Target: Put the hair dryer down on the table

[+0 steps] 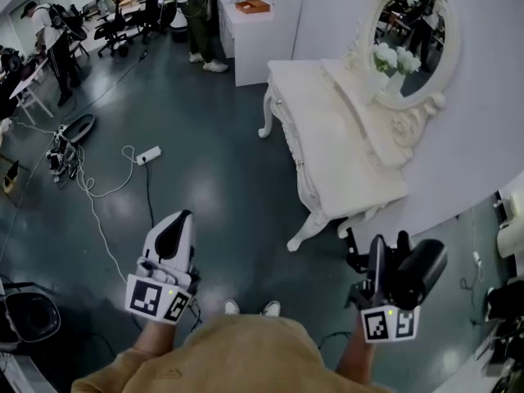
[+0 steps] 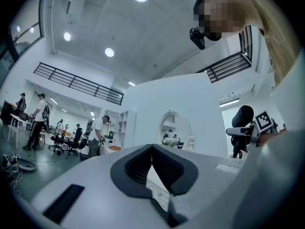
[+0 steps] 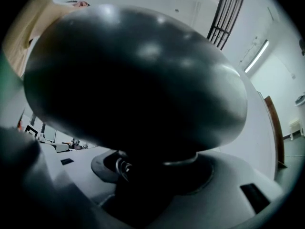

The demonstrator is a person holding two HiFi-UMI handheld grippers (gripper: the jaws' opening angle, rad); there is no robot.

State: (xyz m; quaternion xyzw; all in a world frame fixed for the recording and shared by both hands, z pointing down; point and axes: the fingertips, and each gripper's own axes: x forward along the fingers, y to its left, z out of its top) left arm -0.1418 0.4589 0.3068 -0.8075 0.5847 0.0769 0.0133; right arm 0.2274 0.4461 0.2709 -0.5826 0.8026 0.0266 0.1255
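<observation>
Dryer (image 1: 421, 268) at 5 o'clock in head view, clamped in right gripper (image 1: 381, 252), over floor (image 1: 221, 187), well short of table (image 1: 344, 170) at 12 o'clock from it. Left gripper (image 1: 175, 223) at 7 o'clock, fingers (image 2: 136, 168) together, empty.

Risk: letting go here drops dryer on floor. Narrow top with raised back shelf (image 1: 368, 109) leaves little room, so careless set-down could slide off edge.

Right gripper view: dryer fills frame, where jaws bite it too dark to read. Cord not traceable.
</observation>
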